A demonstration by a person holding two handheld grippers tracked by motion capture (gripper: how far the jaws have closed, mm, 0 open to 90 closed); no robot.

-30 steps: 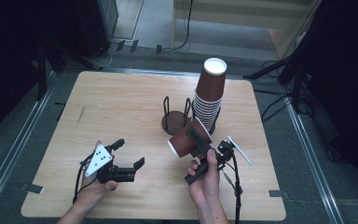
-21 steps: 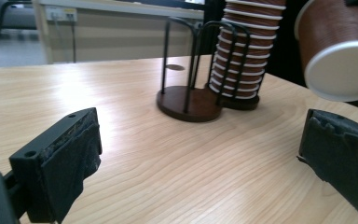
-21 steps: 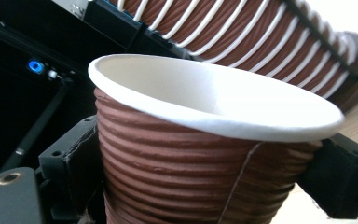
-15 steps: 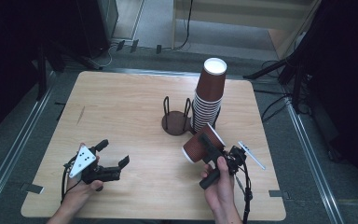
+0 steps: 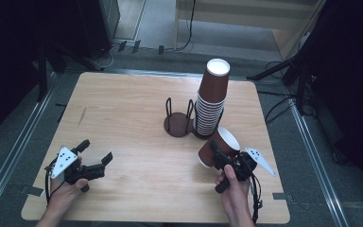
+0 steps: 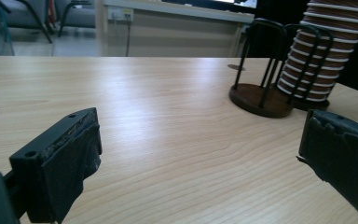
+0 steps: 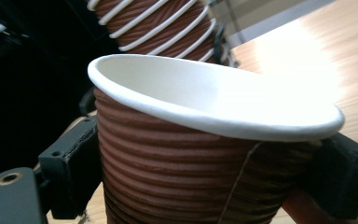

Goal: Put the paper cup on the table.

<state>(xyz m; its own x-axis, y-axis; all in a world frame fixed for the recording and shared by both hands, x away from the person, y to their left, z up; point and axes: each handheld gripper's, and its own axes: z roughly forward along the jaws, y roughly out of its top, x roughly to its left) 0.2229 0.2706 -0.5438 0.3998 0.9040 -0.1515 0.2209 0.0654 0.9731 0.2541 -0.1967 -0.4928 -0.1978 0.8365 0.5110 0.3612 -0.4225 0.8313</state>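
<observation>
A brown ribbed paper cup (image 5: 223, 143) with a white inside sits tilted in my right gripper (image 5: 217, 154), low over the table just in front of the cup stack. In the right gripper view the cup (image 7: 191, 158) stands mouth up, and both black jaws of the gripper (image 7: 205, 186) press on its sides. A tall stack of the same cups (image 5: 212, 101), mouth down, stands in a black wire holder. Beside it on the left is an empty wire holder (image 5: 178, 122). My left gripper (image 5: 95, 151) is at the front left, open and holding nothing (image 6: 200, 158).
In the left gripper view the empty holder (image 6: 261, 93) and the cup stack (image 6: 324, 51) lie far ahead to the right across bare wooden table (image 6: 158, 107). The stack (image 7: 154, 23) rises right behind the held cup. The table's right edge (image 5: 272, 156) is near my right hand.
My right gripper has carried the cup right and toward the front edge, and turned it so its mouth faces up and to the right. My left gripper has drawn back toward the front left corner, still open.
</observation>
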